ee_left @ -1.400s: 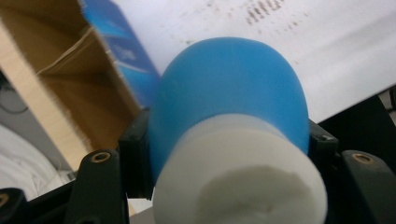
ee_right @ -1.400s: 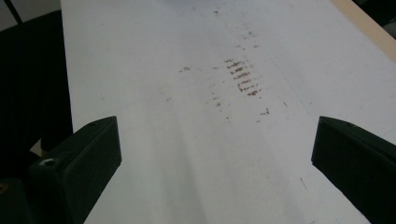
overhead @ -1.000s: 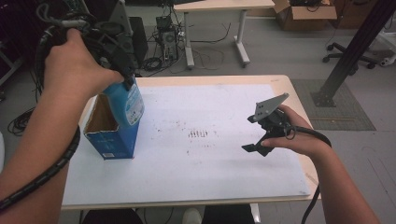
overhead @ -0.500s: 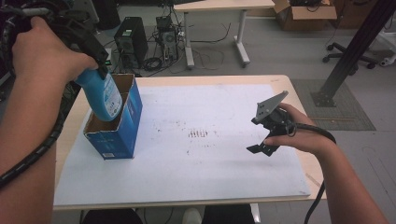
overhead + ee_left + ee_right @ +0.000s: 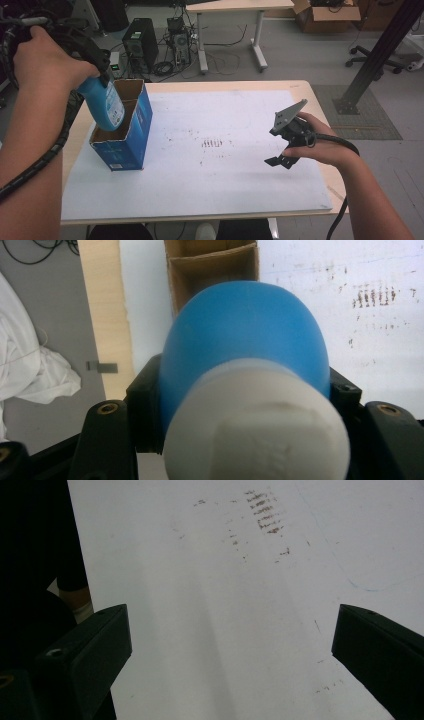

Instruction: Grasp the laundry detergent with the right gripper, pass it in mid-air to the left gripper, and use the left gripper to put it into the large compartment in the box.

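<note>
A: What does the left gripper (image 5: 100, 75) hold, and how does the thing lie in the grip?

B: Its jaws are clamped on the neck end of a blue bottle (image 5: 104, 106), just below the white cap (image 5: 255, 425). In the high view the bottle hangs from the grip, its long axis tilted, the base leading toward about 5 o'clock and the cap end up at 11 o'clock.

A: Where does the bottle stand relative to the blue carton (image 5: 125, 131)?

B: The base dips into the carton's open top, at the near compartment, on the left wall's side. The left gripper view looks along the bottle's axis: past the rounded blue body, the cardboard divider (image 5: 212, 262) shows at 12 o'clock. Whether the base touches the carton's floor cannot be told.

A: Which relation governs the coming move?

B: Judged from this pose, the axis must come closer to upright, or the grip travel toward 5 o'clock, for the bottle to slide down inside the walls without catching the rim.

A: And the right gripper (image 5: 281, 155)?

B: It rests low over the white mat (image 5: 240, 190), at about 3 o'clock from the carton and well apart from it. Its jaws stand wide with nothing between them, as the right gripper view confirms. The left hand (image 5: 42, 62) is plainly the nearer to the carton.
</note>
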A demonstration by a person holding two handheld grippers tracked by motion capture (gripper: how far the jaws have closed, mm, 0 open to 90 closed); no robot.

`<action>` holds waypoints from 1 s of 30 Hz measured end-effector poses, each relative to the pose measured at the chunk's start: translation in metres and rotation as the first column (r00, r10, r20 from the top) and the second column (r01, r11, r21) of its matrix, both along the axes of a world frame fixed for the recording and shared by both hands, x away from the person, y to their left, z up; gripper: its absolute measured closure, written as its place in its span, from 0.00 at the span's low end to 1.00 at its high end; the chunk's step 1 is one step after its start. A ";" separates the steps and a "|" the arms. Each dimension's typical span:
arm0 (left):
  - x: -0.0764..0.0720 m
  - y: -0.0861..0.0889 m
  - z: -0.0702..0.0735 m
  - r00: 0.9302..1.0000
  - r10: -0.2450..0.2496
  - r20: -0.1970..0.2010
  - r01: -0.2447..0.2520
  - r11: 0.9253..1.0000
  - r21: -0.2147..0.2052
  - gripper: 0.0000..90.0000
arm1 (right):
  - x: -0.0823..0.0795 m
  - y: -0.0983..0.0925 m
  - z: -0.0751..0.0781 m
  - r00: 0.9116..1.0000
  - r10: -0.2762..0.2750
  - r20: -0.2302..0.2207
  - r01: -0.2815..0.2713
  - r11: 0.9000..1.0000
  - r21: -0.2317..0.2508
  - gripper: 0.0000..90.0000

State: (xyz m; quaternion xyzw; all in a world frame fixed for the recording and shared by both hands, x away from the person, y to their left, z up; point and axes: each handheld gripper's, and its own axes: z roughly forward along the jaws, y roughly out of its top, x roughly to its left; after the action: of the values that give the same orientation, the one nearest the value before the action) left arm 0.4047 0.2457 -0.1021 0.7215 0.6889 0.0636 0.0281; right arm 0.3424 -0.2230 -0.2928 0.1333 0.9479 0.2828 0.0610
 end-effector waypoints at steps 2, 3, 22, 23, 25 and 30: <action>0.001 0.000 -0.005 1.000 -0.010 0.000 0.010 1.000 0.000 0.42 | 0.000 0.000 0.000 1.000 -0.004 0.001 0.004 1.000 0.001 0.03; 0.002 0.001 -0.007 1.000 -0.011 0.003 0.011 1.000 0.000 0.42 | 0.000 -0.001 0.000 1.000 -0.005 0.006 0.005 1.000 0.004 0.03; 0.014 0.012 -0.060 1.000 -0.008 -0.025 0.009 1.000 0.009 0.42 | -0.001 -0.006 -0.002 1.000 -0.020 -0.008 0.020 1.000 0.018 0.03; 0.015 0.012 -0.063 1.000 -0.006 -0.030 0.006 1.000 0.008 0.42 | -0.001 -0.006 -0.002 1.000 -0.019 -0.007 0.019 1.000 0.018 0.03; 0.015 0.013 -0.069 0.999 -0.007 -0.034 0.007 1.000 0.010 0.42 | -0.001 -0.006 -0.002 1.000 -0.021 -0.007 0.021 1.000 0.017 0.03; 0.017 0.011 -0.084 0.999 -0.010 -0.047 0.011 1.000 0.014 0.42 | -0.002 -0.004 -0.002 1.000 -0.016 -0.009 0.016 1.000 0.016 0.03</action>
State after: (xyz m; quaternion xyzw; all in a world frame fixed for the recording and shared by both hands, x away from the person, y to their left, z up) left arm 0.4218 0.2571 -0.1858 0.7266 0.6851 0.0517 0.0071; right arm 0.3406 -0.2268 -0.2952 0.1426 0.9447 0.2896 0.0580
